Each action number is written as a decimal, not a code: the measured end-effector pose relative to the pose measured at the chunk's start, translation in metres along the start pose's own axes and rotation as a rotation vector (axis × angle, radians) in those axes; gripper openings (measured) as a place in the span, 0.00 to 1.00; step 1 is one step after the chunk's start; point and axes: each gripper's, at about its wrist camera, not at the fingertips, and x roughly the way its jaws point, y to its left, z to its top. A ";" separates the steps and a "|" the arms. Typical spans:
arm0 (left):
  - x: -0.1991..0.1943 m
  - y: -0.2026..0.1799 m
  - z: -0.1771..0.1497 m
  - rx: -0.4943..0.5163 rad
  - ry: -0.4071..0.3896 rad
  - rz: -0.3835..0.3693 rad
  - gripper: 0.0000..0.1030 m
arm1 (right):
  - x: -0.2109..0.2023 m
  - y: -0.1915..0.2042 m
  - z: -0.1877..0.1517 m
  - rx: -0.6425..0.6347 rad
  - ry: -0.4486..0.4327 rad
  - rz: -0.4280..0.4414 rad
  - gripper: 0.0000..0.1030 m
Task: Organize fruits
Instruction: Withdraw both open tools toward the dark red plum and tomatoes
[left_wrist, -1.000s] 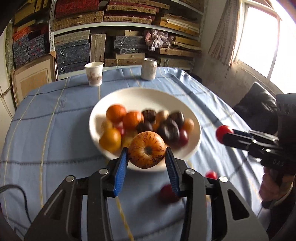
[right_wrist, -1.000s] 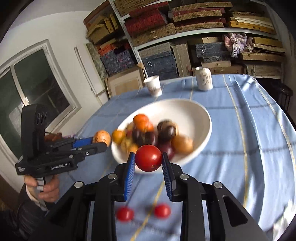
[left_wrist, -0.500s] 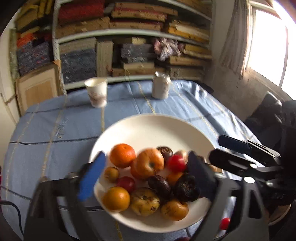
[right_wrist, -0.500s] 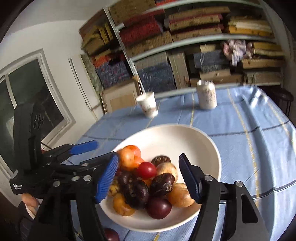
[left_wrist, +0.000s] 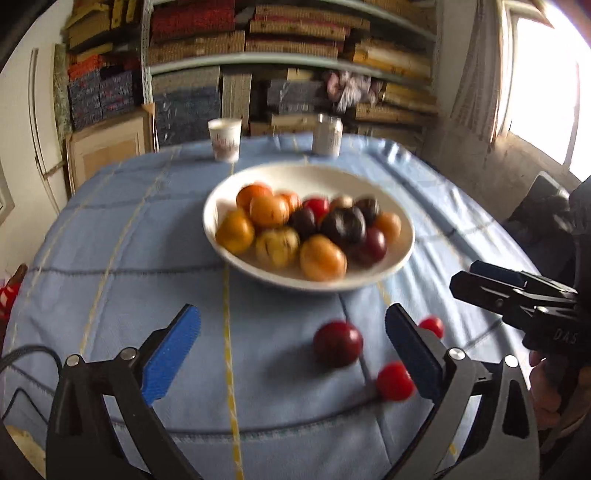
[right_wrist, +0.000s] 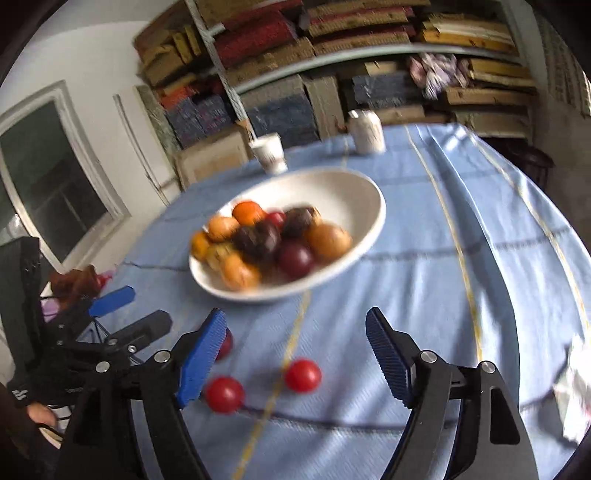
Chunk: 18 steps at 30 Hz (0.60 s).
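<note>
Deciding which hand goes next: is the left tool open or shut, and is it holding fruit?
Open and empty. The left tool has its blue pads spread wide with nothing between them; the dark red fruit lies on the tablecloth beyond.

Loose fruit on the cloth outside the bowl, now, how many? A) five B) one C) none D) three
D: the left wrist view shows a dark red plum and two small red tomatoes lying on the blue tablecloth in front of the white bowl. The left gripper and the right gripper are both open and empty.
</note>
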 end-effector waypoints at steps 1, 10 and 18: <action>-0.002 -0.002 -0.003 0.008 0.000 -0.015 0.95 | 0.003 -0.004 -0.004 0.022 0.025 -0.014 0.77; -0.011 -0.003 -0.008 -0.011 -0.010 -0.003 0.95 | 0.019 -0.002 -0.016 -0.009 0.116 -0.027 0.60; -0.019 0.004 -0.008 -0.042 -0.018 -0.008 0.95 | 0.028 0.009 -0.023 -0.088 0.145 -0.044 0.45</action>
